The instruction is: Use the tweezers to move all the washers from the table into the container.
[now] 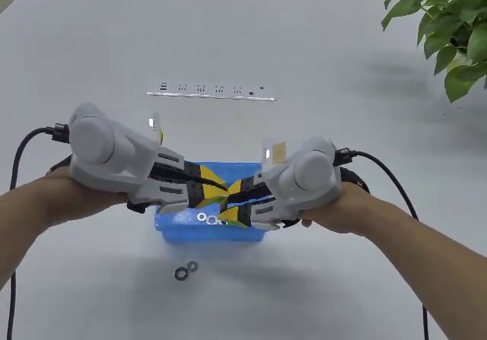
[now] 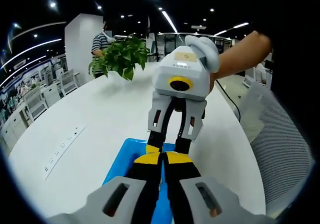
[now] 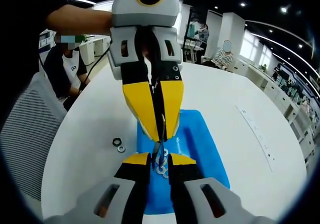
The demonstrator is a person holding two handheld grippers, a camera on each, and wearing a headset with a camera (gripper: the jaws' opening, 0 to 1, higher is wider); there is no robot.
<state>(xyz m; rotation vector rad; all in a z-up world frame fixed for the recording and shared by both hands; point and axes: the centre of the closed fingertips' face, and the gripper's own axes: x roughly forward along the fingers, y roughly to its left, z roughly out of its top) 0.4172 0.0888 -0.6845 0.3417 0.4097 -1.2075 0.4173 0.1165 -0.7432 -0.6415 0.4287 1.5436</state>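
Where the loose washers lie: on the white worktop, two of them side by side, just near of the blue container and apart from both sets of jaws.
Washers in the container: a few, clustered on the blue floor at its near side, right under the spot where the two sets of jaw tips meet.
Tweezers: a thin metal strip that shows in the slit between the left jaws. The tip points down at the cluster and reaches in between the right jaw tips.
Left gripper: it comes in from the left over the container. The yellow jaws are pressed almost together, clamping the tweezers between them.
Right gripper: it comes in from the right, tip to tip with the left one. Its jaws are parted by a narrow gap, one tip on each side of the tweezers' end, with washers visible through the gap. Whether the pads touch the tweezers cannot be told.
Far side: a white power strip lies flat on the worktop, well beyond the container.
Far right: a leafy green plant.
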